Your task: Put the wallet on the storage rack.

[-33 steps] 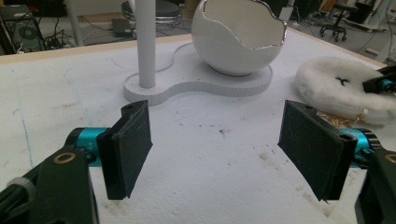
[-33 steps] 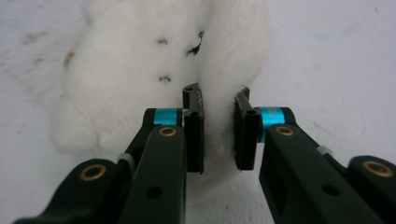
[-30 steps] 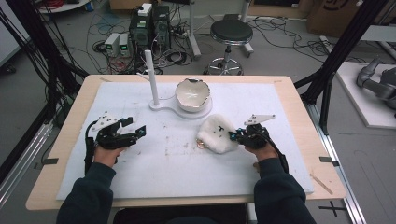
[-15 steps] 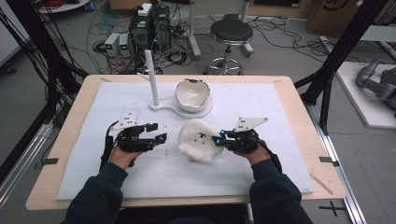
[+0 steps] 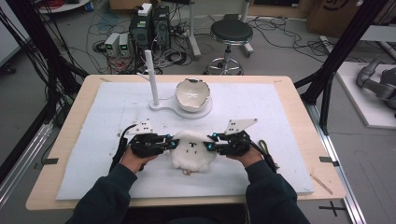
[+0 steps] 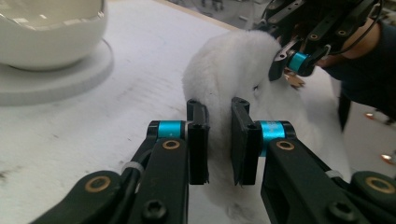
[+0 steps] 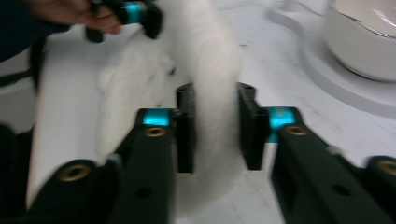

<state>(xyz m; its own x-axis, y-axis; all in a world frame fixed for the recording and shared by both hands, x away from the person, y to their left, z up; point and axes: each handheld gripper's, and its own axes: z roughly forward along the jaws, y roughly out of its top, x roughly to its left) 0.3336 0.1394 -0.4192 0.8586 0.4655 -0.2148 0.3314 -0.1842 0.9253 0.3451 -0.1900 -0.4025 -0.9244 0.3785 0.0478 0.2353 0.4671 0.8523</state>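
Near the front middle of the table (image 5: 280, 100), on its white mat (image 5: 93, 121), lies a white plush toy (image 5: 192, 150) with a small face, and a gripper meets it from each side. The left gripper (image 5: 171, 143) has just been closing, and in the left gripper view its jaws stand close together, pinching a fold of the toy's fur at the near edge (image 6: 218, 140). The right gripper (image 5: 210, 145) has just been opening a little; in the right gripper view its jaws (image 7: 215, 133) sit either side of a thicker ridge of fur, and the blur leaves it unclear whether the pads press on it or have let go.

Behind the toy, well apart from it, a white bowl (image 5: 192, 93) rests on a white stand (image 5: 189, 111) with an upright post (image 5: 152, 77). A small brownish loop or ring (image 5: 186, 172) shows at the toy's near edge.

The step in hand looks like a handover or a two-handed take: the left side has gripped, while the right seems to be easing off or resetting its hold. What comes next probably depends on the left pinch. It holds only a thin fold of soft fur, so a lift should be slow, and the right jaws should clear the fur fully before either hand pulls away, or the toy will drag and twist.
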